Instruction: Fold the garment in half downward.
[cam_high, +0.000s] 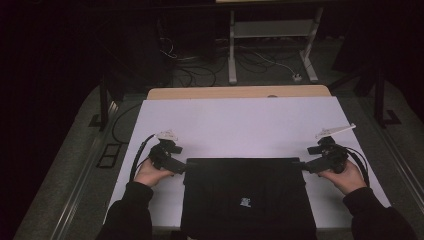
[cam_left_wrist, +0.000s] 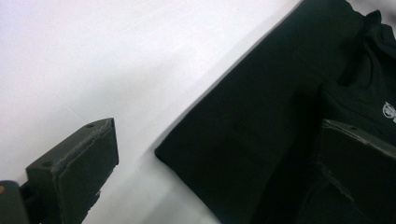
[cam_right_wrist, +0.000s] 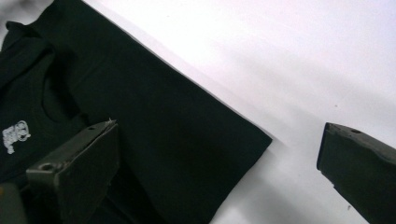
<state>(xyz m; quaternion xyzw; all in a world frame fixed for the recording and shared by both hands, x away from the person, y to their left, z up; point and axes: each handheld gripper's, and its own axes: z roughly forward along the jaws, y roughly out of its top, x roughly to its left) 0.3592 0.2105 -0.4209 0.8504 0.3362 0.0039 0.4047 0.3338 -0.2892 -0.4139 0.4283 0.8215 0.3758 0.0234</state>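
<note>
White board (cam_high: 240, 125) covers most of a wooden table (cam_high: 240, 92), whose bare tan edge shows along the far side. On the near half of the board lies a black folded garment (cam_high: 247, 197), flat and roughly square, with a small white print (cam_high: 245, 202) near its middle; its near edge reaches the near edge of the board. The left gripper (cam_high: 181, 167) sits at the garment's far left corner and the right gripper (cam_high: 306, 166) at its far right corner, each held in a hand with a dark sleeve. In the left gripper view the jaws stand wide apart, one over the white board and the other over the black cloth (cam_left_wrist: 261, 126), with the corner of the fold between them. The right gripper view shows the same: jaws spread, holding nothing, the corner of the cloth (cam_right_wrist: 177, 130) between them. Beyond the table the room is dark, with a grey floor (cam_high: 80, 165), loose cables (cam_high: 200, 70) and a white metal stand (cam_high: 272, 45) at the far side.
</note>
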